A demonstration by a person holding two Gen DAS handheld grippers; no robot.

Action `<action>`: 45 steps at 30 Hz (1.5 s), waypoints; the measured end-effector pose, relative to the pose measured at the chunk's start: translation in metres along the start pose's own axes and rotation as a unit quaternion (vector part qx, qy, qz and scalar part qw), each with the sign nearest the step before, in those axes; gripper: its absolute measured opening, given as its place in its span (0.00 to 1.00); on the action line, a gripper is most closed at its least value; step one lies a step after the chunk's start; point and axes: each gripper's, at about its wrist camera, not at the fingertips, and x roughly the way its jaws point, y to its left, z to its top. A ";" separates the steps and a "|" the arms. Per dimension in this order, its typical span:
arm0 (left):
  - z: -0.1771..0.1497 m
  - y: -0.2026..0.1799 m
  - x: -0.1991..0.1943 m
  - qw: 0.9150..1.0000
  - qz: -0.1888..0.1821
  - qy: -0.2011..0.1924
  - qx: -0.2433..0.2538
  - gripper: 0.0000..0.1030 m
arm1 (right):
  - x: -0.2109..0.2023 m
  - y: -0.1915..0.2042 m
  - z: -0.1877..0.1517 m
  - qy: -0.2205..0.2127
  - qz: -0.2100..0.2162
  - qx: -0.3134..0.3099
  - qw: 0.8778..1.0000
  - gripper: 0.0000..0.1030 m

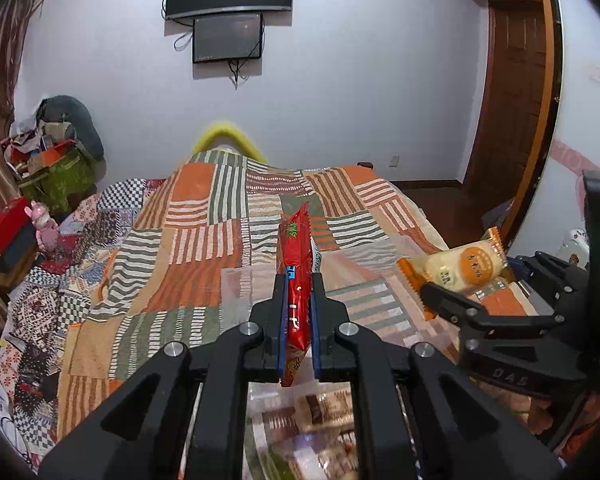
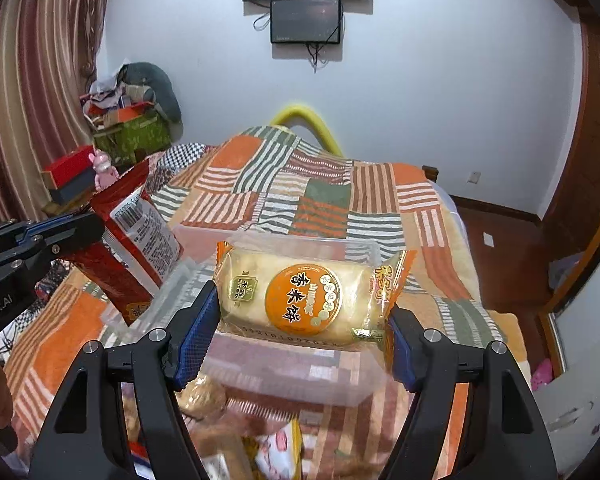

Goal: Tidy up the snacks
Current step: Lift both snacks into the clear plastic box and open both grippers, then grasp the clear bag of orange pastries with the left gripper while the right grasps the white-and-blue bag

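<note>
- Progress: you have two packets lifted and none of them placed yet. The clear plastic bin (image 2: 352, 256) on the patchwork bedspread (image 1: 204, 240) looks empty from here, and several loose wrappers (image 2: 276, 452) lie blurred on the bed below your tools. I judge the sorting barely begun.
- Left gripper (image 1: 298, 280): its blue-lined jaws are clamped on the glossy red foil snack pouch (image 1: 296, 264). The pouch is flat and thin, held edge-on and upright, with crimped serrated ends; a white printed label panel shows on its back in the right wrist view.
- Right gripper (image 2: 300, 320): its jaws stand half apart, pressed against both ends of the pale yellow rice-cake packet (image 2: 300, 296), which has a round orange label. The packet is pillow-shaped and puffy, in slick clear film with orange crimped ends, and hangs just above the near wall of the bin.
- Bin: thin, rigid, see-through, rectangular.
- Bedspread: soft woven cloth, striped orange, green and white patches.
</note>
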 end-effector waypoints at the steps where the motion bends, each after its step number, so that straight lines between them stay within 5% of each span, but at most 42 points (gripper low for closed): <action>1: 0.001 0.000 0.005 1.000 -0.003 0.002 -0.001 0.08 | 0.004 -0.001 0.000 0.005 0.001 0.000 1.000 0.68; 18: -0.001 -0.002 0.075 0.997 -0.006 0.073 -0.002 0.09 | 0.046 0.004 0.002 0.075 0.011 -0.024 0.997 0.71; 26: -0.001 -0.006 0.054 0.997 -0.026 0.068 0.000 0.14 | 0.028 0.010 0.007 0.060 0.004 -0.044 0.997 0.74; 32: 0.003 -0.009 0.018 0.998 -0.037 0.055 0.006 0.26 | -0.002 0.013 0.008 0.034 0.008 -0.048 0.998 0.74; 37: -0.006 -0.008 -0.022 0.999 -0.032 0.038 0.014 0.52 | -0.031 0.014 0.003 0.016 0.017 -0.037 0.999 0.75; 45: -0.038 -0.008 -0.072 0.998 -0.007 0.041 0.047 0.72 | -0.066 0.018 -0.017 0.003 0.026 -0.018 0.999 0.80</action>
